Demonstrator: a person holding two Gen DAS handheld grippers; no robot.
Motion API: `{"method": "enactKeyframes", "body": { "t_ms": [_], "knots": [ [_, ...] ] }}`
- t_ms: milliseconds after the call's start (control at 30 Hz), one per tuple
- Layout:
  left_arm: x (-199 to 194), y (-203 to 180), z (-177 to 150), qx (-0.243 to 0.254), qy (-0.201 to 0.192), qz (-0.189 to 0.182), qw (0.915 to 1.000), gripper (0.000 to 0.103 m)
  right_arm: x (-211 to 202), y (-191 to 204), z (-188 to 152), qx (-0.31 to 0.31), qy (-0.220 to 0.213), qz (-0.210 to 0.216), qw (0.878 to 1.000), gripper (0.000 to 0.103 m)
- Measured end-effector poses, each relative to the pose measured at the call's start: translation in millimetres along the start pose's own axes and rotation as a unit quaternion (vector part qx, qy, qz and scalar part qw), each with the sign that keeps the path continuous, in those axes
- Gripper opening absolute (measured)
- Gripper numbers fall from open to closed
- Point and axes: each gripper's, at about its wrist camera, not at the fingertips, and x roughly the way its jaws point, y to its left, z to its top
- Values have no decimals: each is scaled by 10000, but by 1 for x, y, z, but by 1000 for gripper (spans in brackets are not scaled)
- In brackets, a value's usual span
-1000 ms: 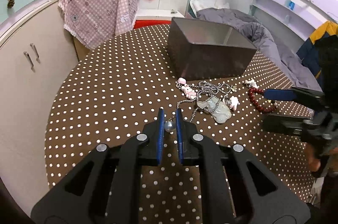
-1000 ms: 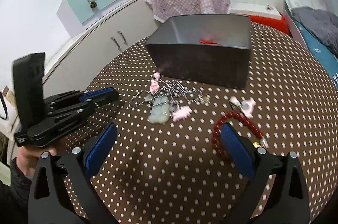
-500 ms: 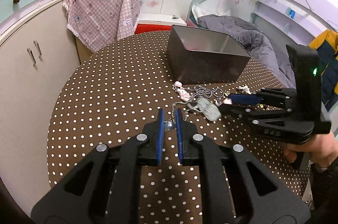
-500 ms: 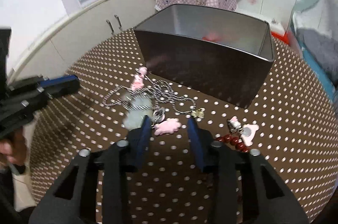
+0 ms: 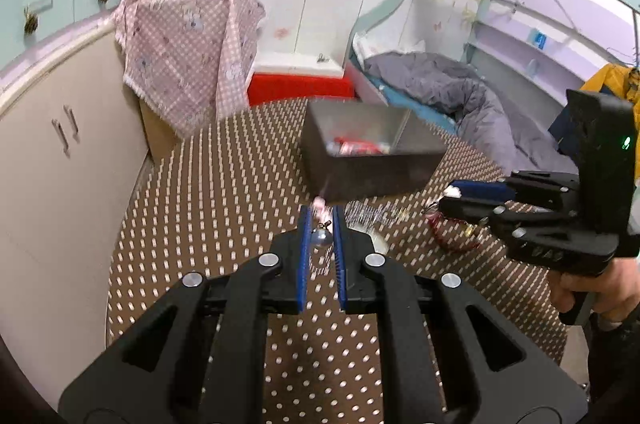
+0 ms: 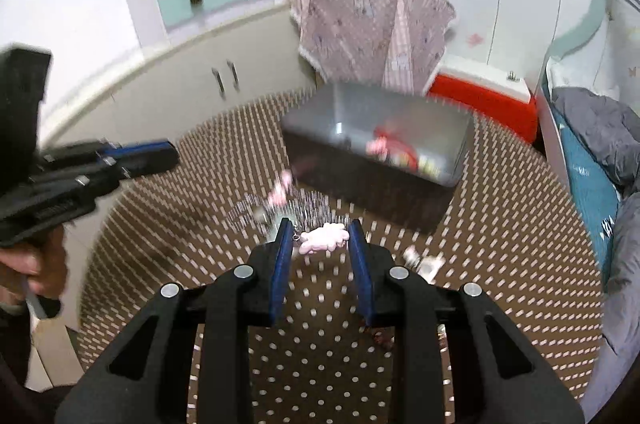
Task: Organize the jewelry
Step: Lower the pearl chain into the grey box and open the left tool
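My left gripper is shut on a silver bead pendant on a chain and holds it above the dotted table. My right gripper is shut on a pink charm and holds it lifted. The chains trail down blurred from both. The grey metal box stands just beyond, with red and pink pieces inside. A red bead bracelet lies on the table under the right gripper in the left wrist view.
A pink checked cloth covers something behind the table. Beige cabinets run along the left. A bed with a grey quilt is at the right. A small white charm lies on the table.
Both grippers have risen, lifting the tangled necklace off the table. The right gripper has closed on the pink charm. The view is blurred from motion.
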Motion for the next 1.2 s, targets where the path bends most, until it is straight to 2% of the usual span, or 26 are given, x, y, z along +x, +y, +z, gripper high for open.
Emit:
{"method": "enactKeyframes", "body": {
  "t_ms": [300,467,567,700,967,1000,1033,1067,1100,1133,1167,1200],
  "knots": [
    [-31,-19,68,307,-627,-85,9975,11,-73,-15,72,8,-1024,-56,9947,26],
    [-31,-37,106,485,-819,-220,9952,11,-85,-25,102,52,-1277,-9,9918,26],
    [-23,-41,123,400,-808,-392,9952,11,-82,-31,111,168,-1252,58,9920,26],
    [-3,-42,137,284,-664,-446,9964,11,-65,-37,122,291,-1091,109,9935,26],
    [35,-45,143,194,-252,-512,9982,11,-12,-59,119,757,-542,219,9954,27],
    [39,-45,143,178,-206,-475,9985,12,-5,-63,118,864,-479,198,9949,30],
    [46,-43,142,121,-103,-443,9989,12,0,-67,116,981,-411,189,9941,44],
    [50,-40,142,68,-9,-420,9991,21,3,-70,116,1053,-399,154,9935,58],
    [51,-40,141,46,27,-349,9994,56,2,-75,112,1162,-485,-4,9920,88],
    [50,-35,138,-56,-60,-59,9999,70,-1,-79,110,1237,-577,-88,9906,95],
    [46,-30,137,-135,-177,31,9997,89,-3,-81,108,1294,-617,-118,9896,95],
    [41,-25,135,-236,-323,4,9992,92,-5,-84,105,1380,-622,-148,9884,95]
  ]
}}
